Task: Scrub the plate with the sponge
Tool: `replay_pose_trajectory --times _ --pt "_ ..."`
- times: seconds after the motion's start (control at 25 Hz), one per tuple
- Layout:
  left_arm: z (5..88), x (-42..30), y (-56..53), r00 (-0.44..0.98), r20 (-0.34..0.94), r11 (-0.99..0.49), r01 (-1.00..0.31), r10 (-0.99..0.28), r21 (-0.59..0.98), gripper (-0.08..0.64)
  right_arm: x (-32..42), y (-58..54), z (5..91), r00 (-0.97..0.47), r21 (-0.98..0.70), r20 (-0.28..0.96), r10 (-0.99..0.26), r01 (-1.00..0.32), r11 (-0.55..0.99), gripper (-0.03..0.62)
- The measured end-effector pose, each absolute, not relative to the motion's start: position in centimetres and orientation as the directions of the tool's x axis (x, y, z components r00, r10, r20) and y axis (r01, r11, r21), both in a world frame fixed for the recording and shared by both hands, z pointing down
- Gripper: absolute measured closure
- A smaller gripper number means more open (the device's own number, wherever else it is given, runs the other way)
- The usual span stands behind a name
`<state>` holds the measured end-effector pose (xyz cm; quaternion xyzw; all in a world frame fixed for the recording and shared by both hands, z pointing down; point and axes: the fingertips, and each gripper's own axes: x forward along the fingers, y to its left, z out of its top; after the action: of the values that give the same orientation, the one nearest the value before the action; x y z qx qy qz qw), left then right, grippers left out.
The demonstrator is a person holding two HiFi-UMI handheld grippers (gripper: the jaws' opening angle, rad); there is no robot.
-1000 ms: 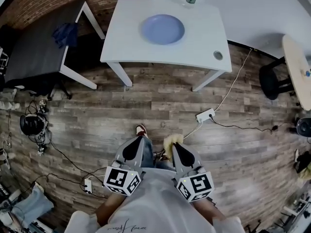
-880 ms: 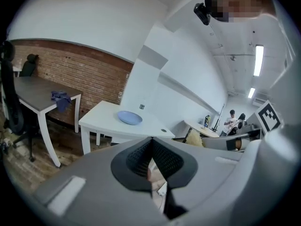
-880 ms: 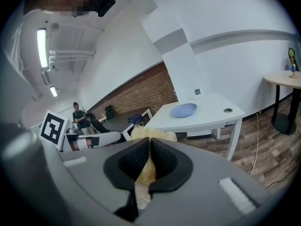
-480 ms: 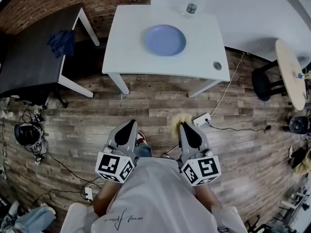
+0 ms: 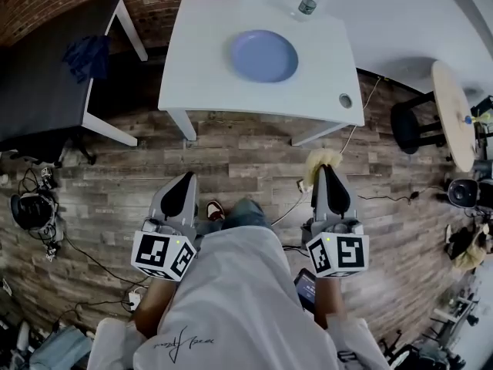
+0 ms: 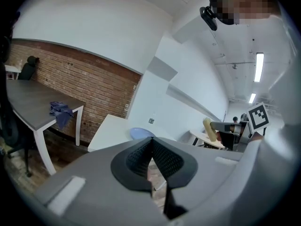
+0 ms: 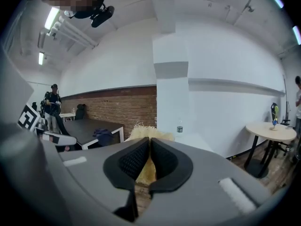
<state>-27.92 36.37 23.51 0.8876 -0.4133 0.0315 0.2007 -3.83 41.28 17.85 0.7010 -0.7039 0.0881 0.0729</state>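
A blue plate (image 5: 263, 55) lies on the white table (image 5: 200, 68) far ahead of me, and shows small in the left gripper view as the plate (image 6: 141, 133). My right gripper (image 5: 325, 169) is shut on a yellow sponge (image 5: 321, 160), whose frayed edge (image 7: 146, 134) sticks out past the jaws. My left gripper (image 5: 185, 177) is shut with nothing in it. Both grippers hang over the wooden floor, well short of the table.
A clear bottle (image 5: 306, 5) stands at the table's far edge. A dark table (image 5: 38, 83) with a blue cloth (image 5: 86, 55) is at the left. A round table (image 5: 453, 110) and black stool (image 5: 410, 123) stand right. Cables and a power strip (image 5: 302, 183) lie on the floor.
I have walked closer to the white table. The two grippers have spread apart, the right one with the sponge moving forward and to the right.
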Motion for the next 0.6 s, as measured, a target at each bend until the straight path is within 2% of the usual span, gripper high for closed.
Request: replay_pose_trajectory --times 0.4,0.6 --pt "24.9 -28.1 34.0 0.664 0.248 -0.568 -0.739 -0.705 0.363 0.548 -6.1 38.3 19.0 -0.090 -0.075 0.278 -0.956 -0.995 0.072 0.571" --pt "24.3 -27.0 32.0 0.690 0.216 -0.585 -0.709 -0.691 0.394 0.548 -5.4 35.9 19.2 -0.107 -0.066 0.296 -0.949 -0.994 0.091 0.571"
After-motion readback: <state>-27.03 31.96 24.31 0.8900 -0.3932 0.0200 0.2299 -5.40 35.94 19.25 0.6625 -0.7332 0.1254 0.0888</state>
